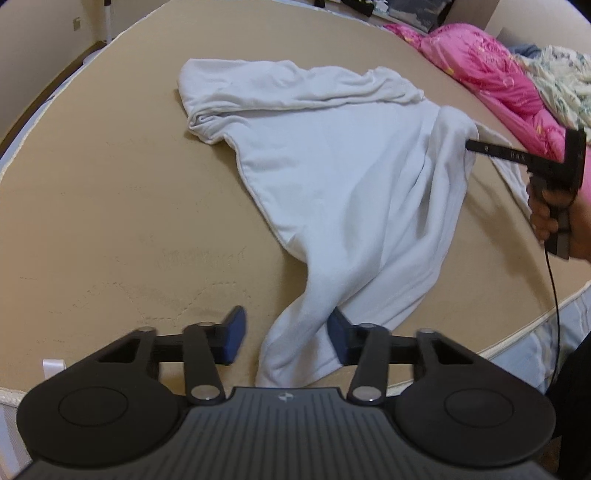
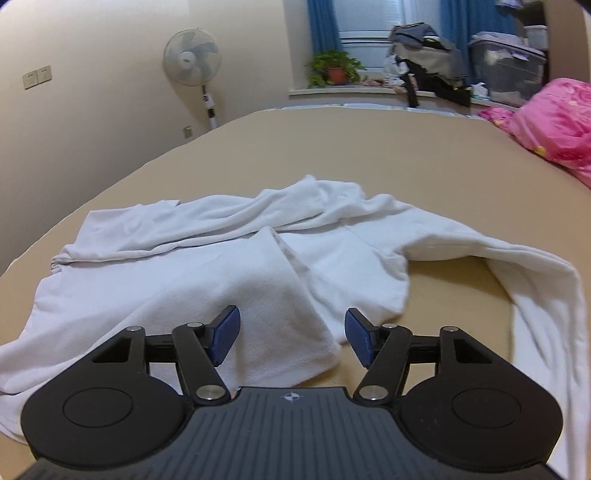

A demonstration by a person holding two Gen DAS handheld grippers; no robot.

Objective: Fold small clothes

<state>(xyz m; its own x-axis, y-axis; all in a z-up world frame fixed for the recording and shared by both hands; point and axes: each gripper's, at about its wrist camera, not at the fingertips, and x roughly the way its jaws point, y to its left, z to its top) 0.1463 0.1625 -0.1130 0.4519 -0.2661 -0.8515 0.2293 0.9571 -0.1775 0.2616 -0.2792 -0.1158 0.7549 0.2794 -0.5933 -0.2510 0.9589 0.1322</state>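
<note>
Two grippers: both over a tan bed, each held by a person.
Garment: one white long-sleeved top point(image 1: 332, 177), spread and rumpled on the tan mattress cover point(image 1: 110, 206); also seen from the right wrist point(image 2: 229, 280).
Garment, near end: a narrow part of the cloth trails toward the bed's front edge and lies between the left gripper's pads.
Garment, far edge: bunched into a long ridge of folds across the top.
Garment, sleeve: one sleeve point(image 2: 546, 295) curves away to the right in the right wrist view, leaving a bare patch of mattress inside the bend.
Left gripper point(image 1: 286, 334): jaws parted; the cloth lies against the right blue pad, the left pad stands clear of it; not clamped.
Right gripper point(image 2: 291, 338): jaws wide apart, nothing pinched; a folded flap of the top lies below the gap.
Right gripper, from the left wrist: its finger reaches to the garment's right edge; whether it touches, cannot tell.
Hand point(image 1: 546, 210): wraps the right gripper's handle; a black cable hangs below.
Bedding: pink quilt point(image 1: 491, 70) at the bed's far right.
Room: standing fan point(image 2: 192, 59), potted plant point(image 2: 334, 68), blue curtains point(image 2: 323, 26).
</note>
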